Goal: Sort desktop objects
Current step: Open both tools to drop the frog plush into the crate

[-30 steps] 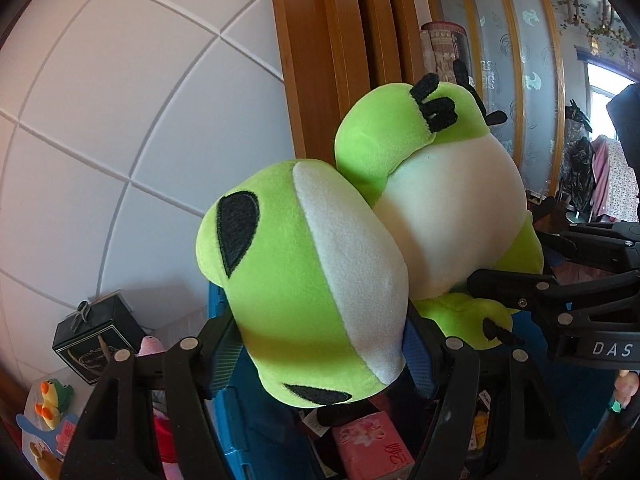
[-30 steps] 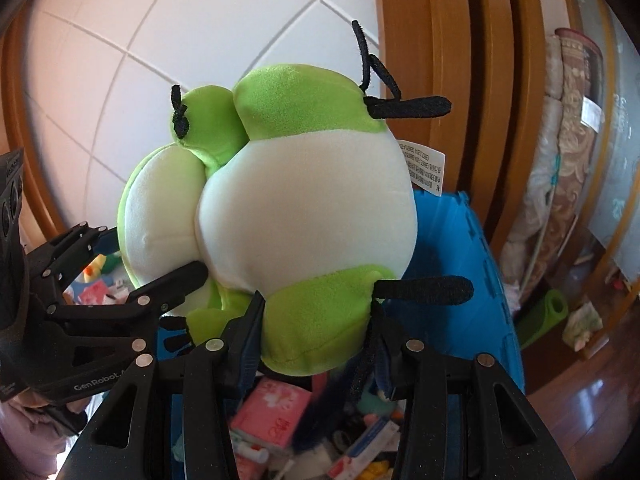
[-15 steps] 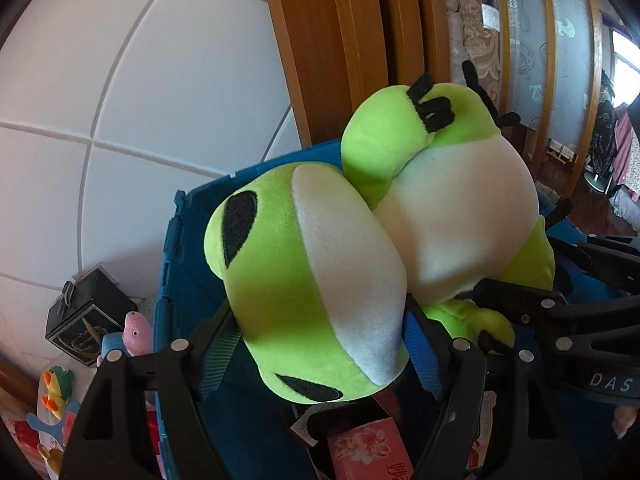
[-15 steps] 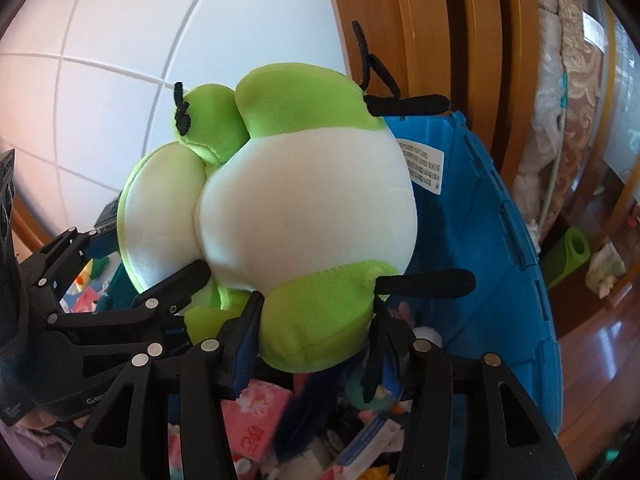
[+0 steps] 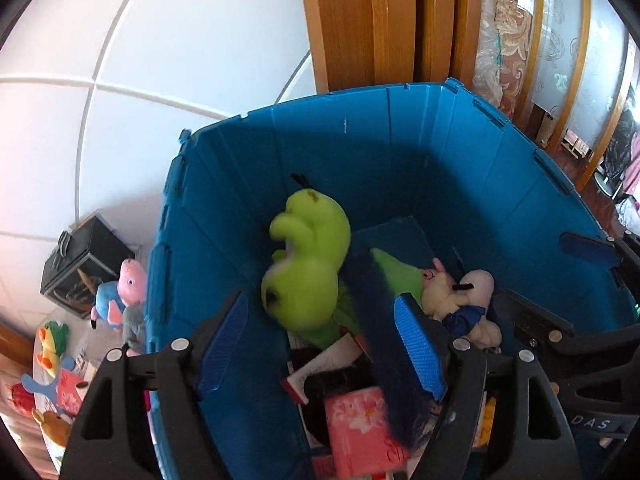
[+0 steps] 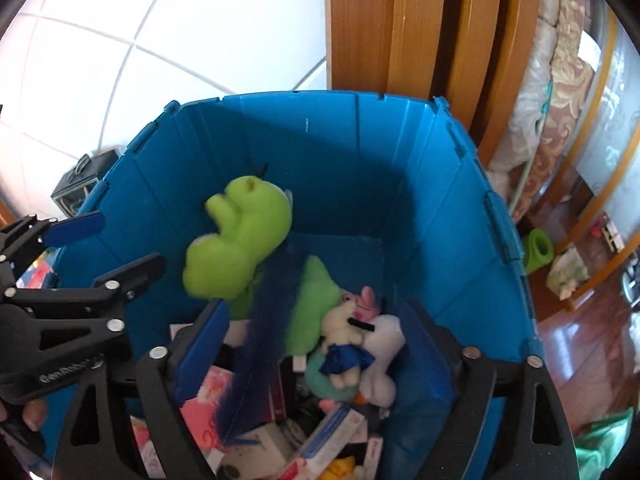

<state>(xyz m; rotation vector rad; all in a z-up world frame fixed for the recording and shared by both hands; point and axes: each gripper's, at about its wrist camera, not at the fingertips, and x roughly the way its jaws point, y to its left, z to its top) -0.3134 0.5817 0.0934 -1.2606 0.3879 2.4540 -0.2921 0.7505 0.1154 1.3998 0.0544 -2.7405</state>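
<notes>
A green frog plush [image 5: 308,264] [image 6: 240,236], blurred, is loose inside the blue bin [image 5: 400,152] [image 6: 340,160], near its left wall and above the pile in it. Neither gripper touches it. My left gripper [image 5: 322,344] stands open over the bin's near side with nothing between its blue pads; it also shows at the left of the right wrist view [image 6: 104,248]. My right gripper [image 6: 316,352] is opening wide, its jaws bare, and appears at the right edge of the left wrist view [image 5: 560,280].
The bin holds a white bear plush with a blue bow [image 5: 460,300] [image 6: 344,336], a pink tissue pack [image 5: 360,432], a dark blue furry strip [image 5: 380,340] and boxes. Outside at left are a pig plush [image 5: 124,288] and a black box [image 5: 76,264]. A wooden frame [image 5: 380,20] stands behind.
Both grippers let go of the frog plush, which dropped away from them into the bin. The right jaws spread much wider. Both views tipped down over the bin.
</notes>
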